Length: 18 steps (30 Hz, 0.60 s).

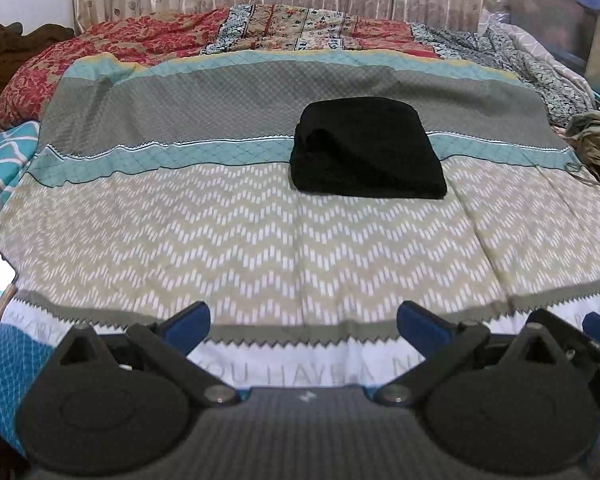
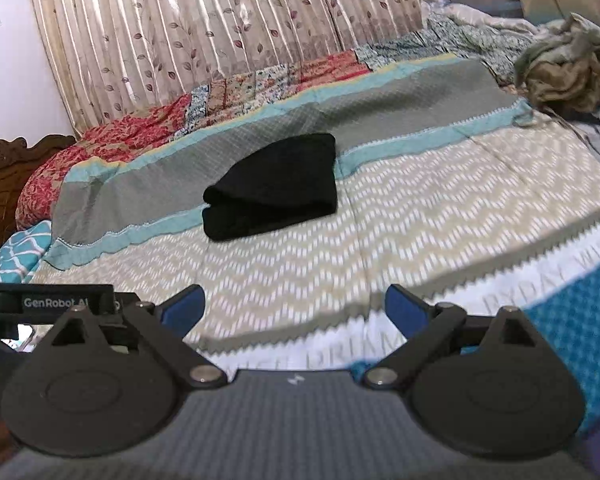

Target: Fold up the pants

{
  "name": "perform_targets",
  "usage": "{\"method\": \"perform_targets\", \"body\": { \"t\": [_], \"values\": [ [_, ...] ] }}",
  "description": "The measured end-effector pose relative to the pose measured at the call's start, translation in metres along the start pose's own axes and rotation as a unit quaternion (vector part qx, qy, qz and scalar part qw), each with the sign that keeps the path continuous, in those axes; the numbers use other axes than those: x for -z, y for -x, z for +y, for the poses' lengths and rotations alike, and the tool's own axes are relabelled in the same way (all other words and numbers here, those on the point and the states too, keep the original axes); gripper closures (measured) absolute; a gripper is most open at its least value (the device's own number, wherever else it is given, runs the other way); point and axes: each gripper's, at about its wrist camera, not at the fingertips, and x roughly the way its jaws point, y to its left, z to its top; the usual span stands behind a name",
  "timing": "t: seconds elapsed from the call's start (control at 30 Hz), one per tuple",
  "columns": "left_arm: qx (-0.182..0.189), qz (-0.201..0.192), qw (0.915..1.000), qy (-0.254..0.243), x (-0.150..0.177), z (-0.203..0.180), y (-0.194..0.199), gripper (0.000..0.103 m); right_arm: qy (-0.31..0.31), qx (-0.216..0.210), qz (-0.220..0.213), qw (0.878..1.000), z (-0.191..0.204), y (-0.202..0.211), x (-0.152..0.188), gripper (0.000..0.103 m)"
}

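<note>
While folded pants (image 1: 366, 148) lie apart, left claw (image 1: 303, 326), right claw (image 2: 294, 306) gape empty.

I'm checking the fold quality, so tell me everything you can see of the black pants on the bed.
The black pants are folded into a compact, roughly rectangular bundle of soft, matte fabric. The stacked layers show as a rounded fold at the left end. The bundle lies flat on the patterned bedspread, across its teal stripe and touching nothing else. Both grippers are open and well clear of it.
</note>
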Motion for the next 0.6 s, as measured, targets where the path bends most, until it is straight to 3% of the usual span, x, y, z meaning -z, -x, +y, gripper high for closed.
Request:
{"method": "perform_targets", "body": {
  "t": [0.4,0.6],
  "values": [
    [-0.012,0.000,0.9999,0.005,0.016,0.004,0.010,0.000,-0.015,0.007,0.008,1.000,0.003,0.010,0.010,0.005],
    [-0.057,-0.030,0.9979,-0.012,0.018,0.002,0.015,0.000,-0.008,0.005,0.017,1.000,0.006,0.010,0.011,0.005]
  ]
}}
